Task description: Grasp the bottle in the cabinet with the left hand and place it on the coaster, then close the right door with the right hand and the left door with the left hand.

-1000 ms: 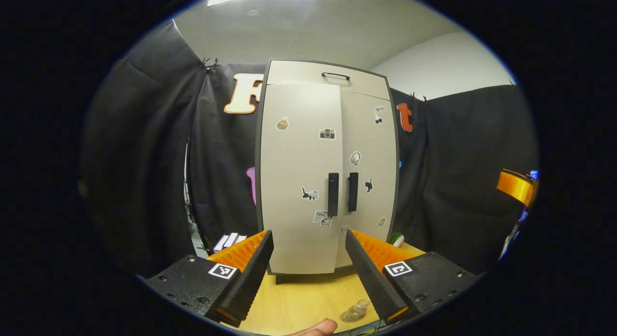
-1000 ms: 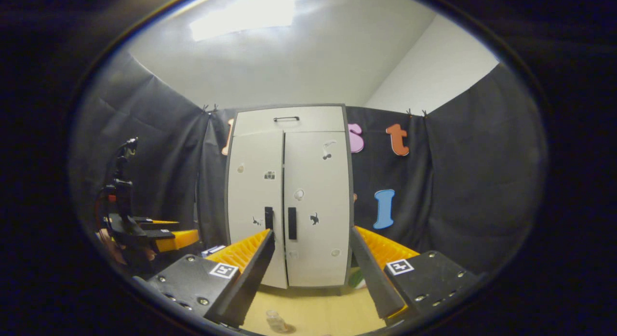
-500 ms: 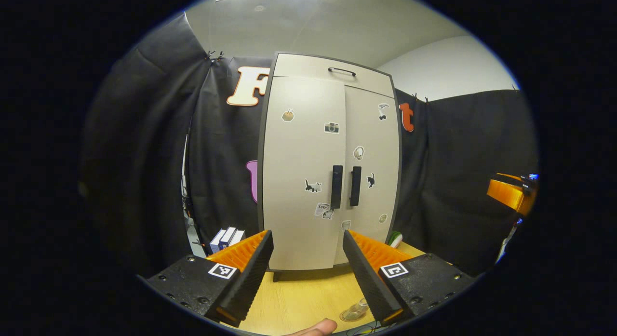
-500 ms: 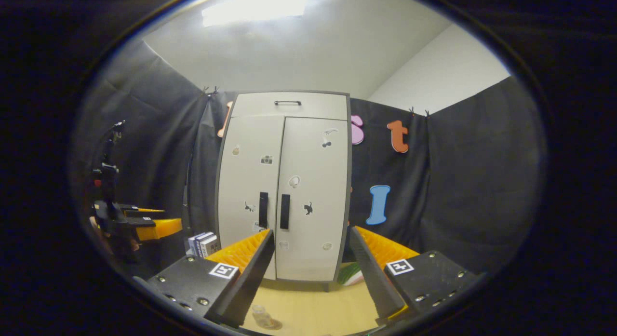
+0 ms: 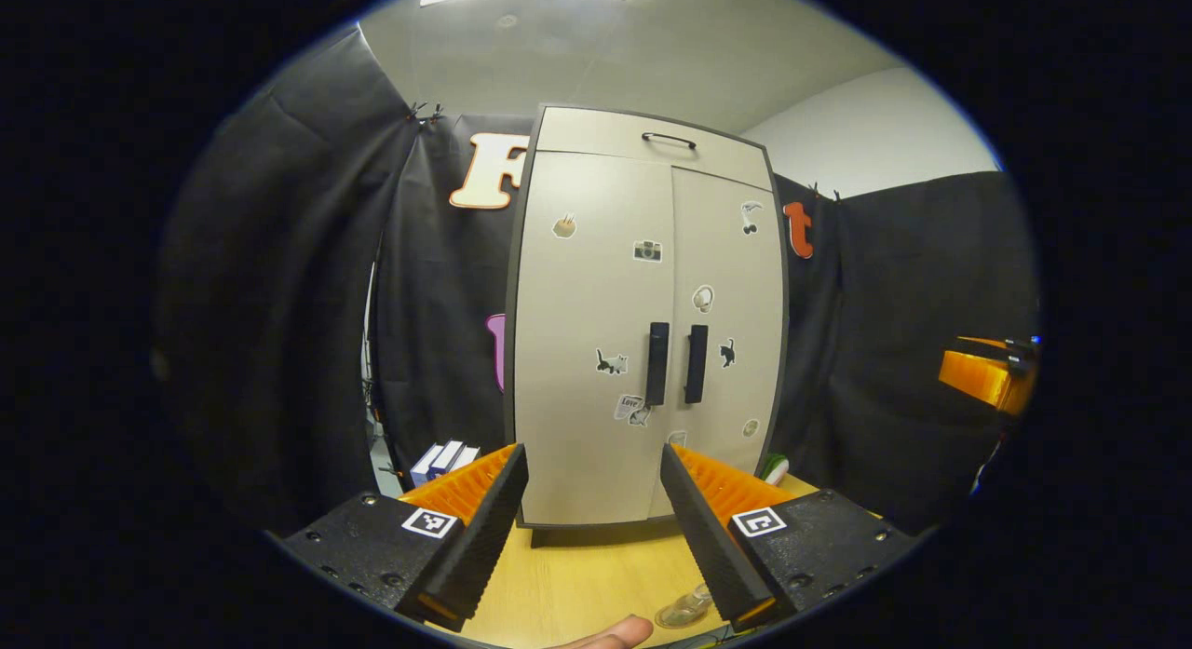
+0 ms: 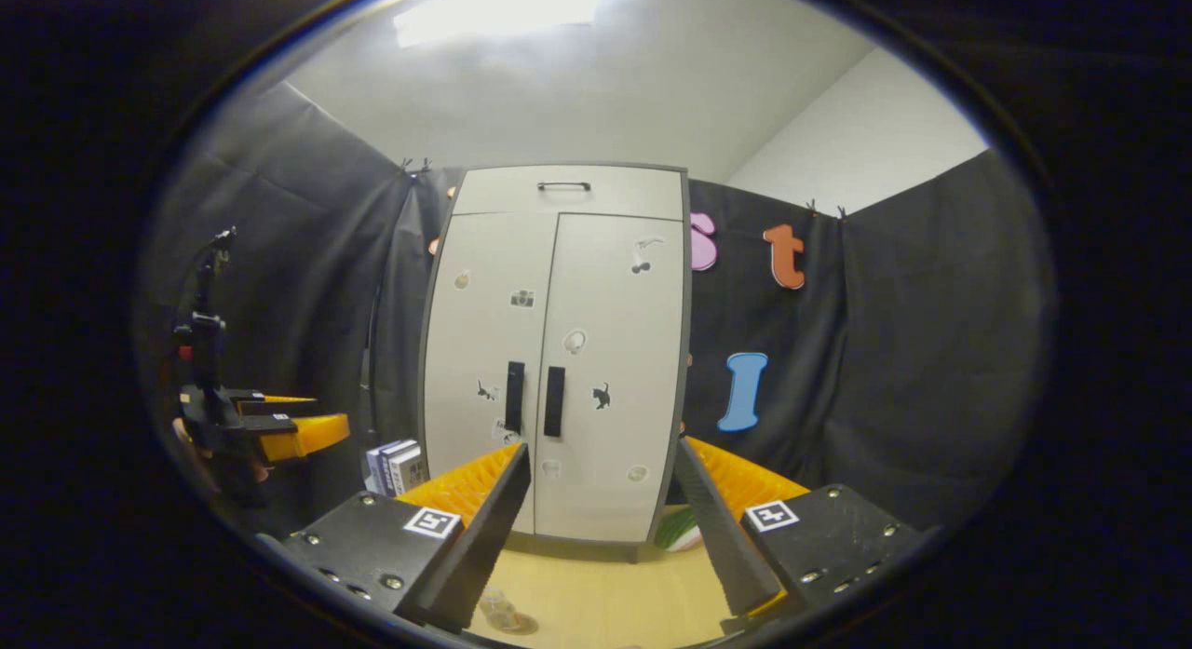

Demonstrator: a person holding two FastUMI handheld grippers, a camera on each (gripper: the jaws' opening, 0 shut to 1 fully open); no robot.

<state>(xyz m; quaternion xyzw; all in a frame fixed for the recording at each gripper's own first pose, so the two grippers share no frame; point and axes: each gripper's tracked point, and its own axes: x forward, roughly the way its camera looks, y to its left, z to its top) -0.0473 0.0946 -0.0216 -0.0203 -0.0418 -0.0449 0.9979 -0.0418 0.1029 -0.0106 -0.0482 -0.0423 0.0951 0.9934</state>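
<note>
The pale cabinet (image 5: pixel 596 286) (image 6: pixel 494 351) stands on the wooden table with both doors shut and the two dark handles (image 5: pixel 676 362) side by side. A small clear bottle (image 5: pixel 687 604) (image 6: pixel 501 610) sits on a round coaster near the table's front edge. My left gripper (image 5: pixel 592 455) is open and holds nothing, a short way in front of the left door. My right gripper (image 6: pixel 603 449) is open too, facing the right door. The left gripper (image 6: pixel 279 430) also appears far off to the left in the right gripper view, and the right gripper (image 5: pixel 987 374) at the far right of the left gripper view.
Small boxes like books (image 5: pixel 445 458) (image 6: pixel 396 463) stand left of the cabinet. A green and white object (image 5: pixel 771 465) (image 6: pixel 678 530) lies at its right foot. A fingertip (image 5: pixel 605 633) shows at the table's near edge. Black cloth walls surround the booth.
The cabinet has drifted slightly right in the left gripper view and risen in the right gripper view. Both grippers stay open. The doors and the bottle have not moved.
</note>
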